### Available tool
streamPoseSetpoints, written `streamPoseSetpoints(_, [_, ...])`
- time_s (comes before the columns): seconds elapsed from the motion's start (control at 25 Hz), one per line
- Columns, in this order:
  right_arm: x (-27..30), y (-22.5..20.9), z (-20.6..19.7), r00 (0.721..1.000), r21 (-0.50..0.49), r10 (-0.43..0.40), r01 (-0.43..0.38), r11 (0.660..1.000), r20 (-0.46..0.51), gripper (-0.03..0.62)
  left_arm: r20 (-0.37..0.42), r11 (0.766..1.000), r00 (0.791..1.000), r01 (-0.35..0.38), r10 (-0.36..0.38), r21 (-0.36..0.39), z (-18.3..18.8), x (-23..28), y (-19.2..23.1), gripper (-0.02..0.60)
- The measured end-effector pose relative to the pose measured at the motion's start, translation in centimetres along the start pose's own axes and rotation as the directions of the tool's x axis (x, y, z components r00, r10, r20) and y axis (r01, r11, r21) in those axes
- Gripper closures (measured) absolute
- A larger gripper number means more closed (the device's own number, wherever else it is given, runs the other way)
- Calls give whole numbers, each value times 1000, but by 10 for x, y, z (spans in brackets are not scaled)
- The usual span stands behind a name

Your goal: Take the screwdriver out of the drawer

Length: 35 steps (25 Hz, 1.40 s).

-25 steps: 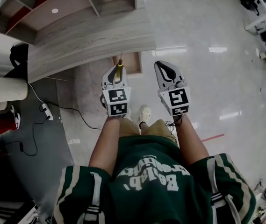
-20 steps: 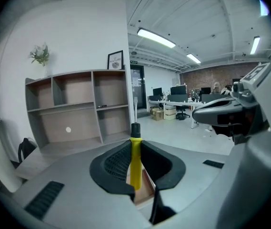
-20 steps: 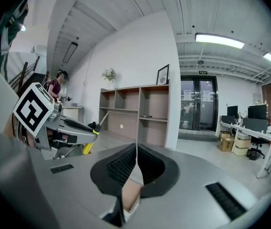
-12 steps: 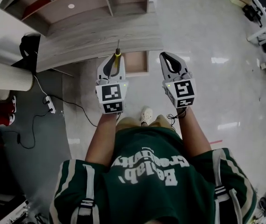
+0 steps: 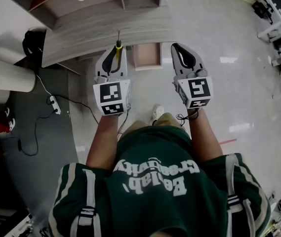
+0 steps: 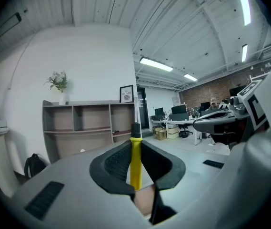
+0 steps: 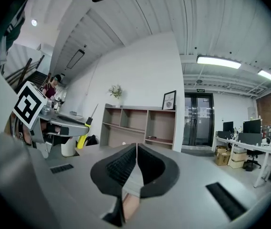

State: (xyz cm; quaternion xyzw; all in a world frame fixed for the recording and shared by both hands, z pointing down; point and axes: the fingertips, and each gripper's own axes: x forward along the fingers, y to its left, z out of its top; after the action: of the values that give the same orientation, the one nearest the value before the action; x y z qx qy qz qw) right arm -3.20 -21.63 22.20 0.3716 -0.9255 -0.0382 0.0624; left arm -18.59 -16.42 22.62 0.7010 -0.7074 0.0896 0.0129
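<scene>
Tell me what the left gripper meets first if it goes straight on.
Probably the open shelf unit, ahead of the left gripper and the screwdriver it holds; depth is unclear.

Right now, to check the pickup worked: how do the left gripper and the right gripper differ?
The left gripper has its jaws shut on a yellow-handled screwdriver, metal tip pointing away; the right gripper has nothing between its jaws. The left gripper's jaws are kept apart by the handle; the right gripper's jaws meet. Shared: both are held side by side, pointing toward the shelf.
</scene>
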Motion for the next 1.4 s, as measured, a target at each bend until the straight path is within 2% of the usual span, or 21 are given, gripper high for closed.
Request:
streamPoseSetpoints(0.28, [-43,53,29,995,-23,-66,68,997,70,559,80,999,996,38,-38,9,16,-73,19,505])
streamPoseSetpoints(0.52, [-55,89,38,995,-33,-66,69,997,76,559,111,999,993,42,-43,13,22,-109,39,505])
streamPoseSetpoints(0.84, [-57,97,51,995,-40,-55,58,997,82,559,148,999,988,46,-49,24,42,-120,41,505])
streamPoseSetpoints(1.4, [-50,113,46,995,-57,-62,66,996,75,559,142,998,988,53,-55,15,28,-119,58,505])
